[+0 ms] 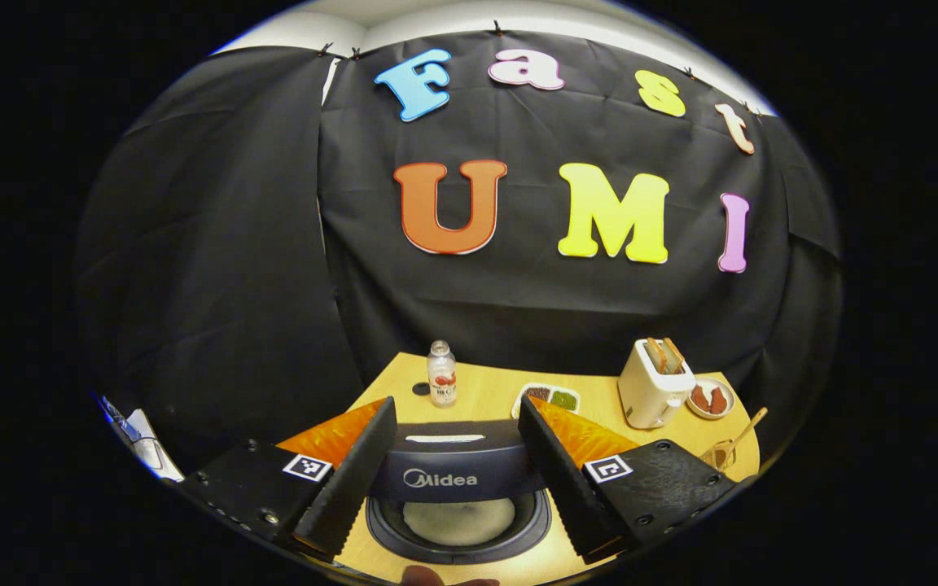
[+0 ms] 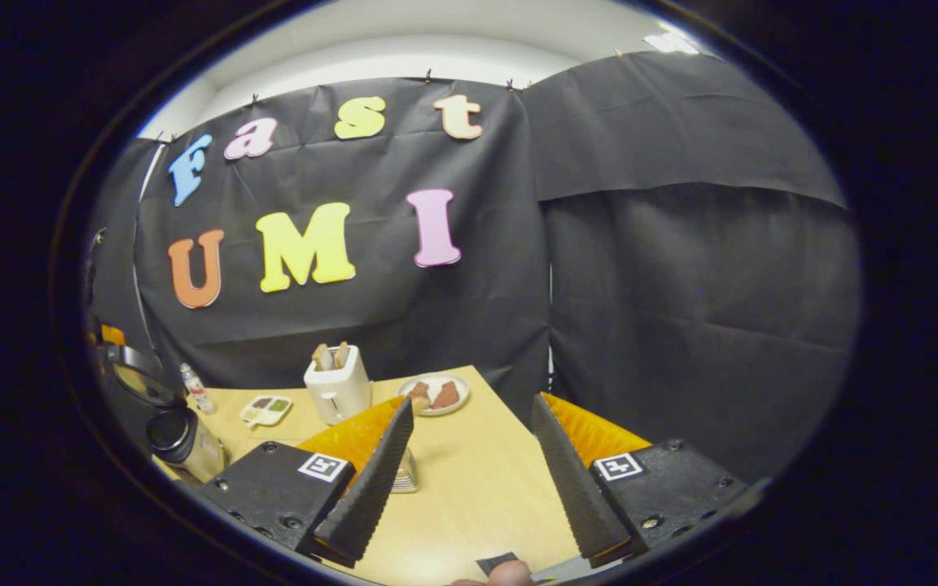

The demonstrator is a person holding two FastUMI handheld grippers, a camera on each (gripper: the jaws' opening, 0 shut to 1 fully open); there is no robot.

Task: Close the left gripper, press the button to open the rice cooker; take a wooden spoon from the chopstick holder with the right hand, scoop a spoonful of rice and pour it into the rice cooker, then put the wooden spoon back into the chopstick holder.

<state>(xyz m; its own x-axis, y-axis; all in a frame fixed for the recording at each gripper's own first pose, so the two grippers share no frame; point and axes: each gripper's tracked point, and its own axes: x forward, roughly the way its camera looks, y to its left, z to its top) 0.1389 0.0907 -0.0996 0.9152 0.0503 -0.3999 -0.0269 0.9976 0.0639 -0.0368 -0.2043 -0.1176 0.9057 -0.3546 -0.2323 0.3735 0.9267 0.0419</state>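
The dark blue rice cooker (image 1: pixel 458 533) sits right under my left gripper (image 1: pixel 458 405), between its open fingers. Its lid (image 1: pixel 453 472) stands up and the pale inside of the pot shows. At the table's right edge a wooden spoon (image 1: pixel 750 427) leans in a clear chopstick holder (image 1: pixel 720 454). My right gripper (image 2: pixel 471 403) hovers open over bare tabletop with nothing between its fingers. A clear glass item (image 2: pixel 406 476) is half hidden behind its left finger. The cooker (image 2: pixel 180 443) stands far to its left, lid (image 2: pixel 135 370) raised.
On the wooden table (image 1: pixel 485 391) stand a small bottle (image 1: pixel 441 376), a compartment tray (image 1: pixel 546 399), a white toaster (image 1: pixel 652 382) with bread in it and a plate (image 1: pixel 712 399) with brown pieces. The toaster (image 2: pixel 339 382) and plate (image 2: pixel 435 394) lie ahead of the right gripper.
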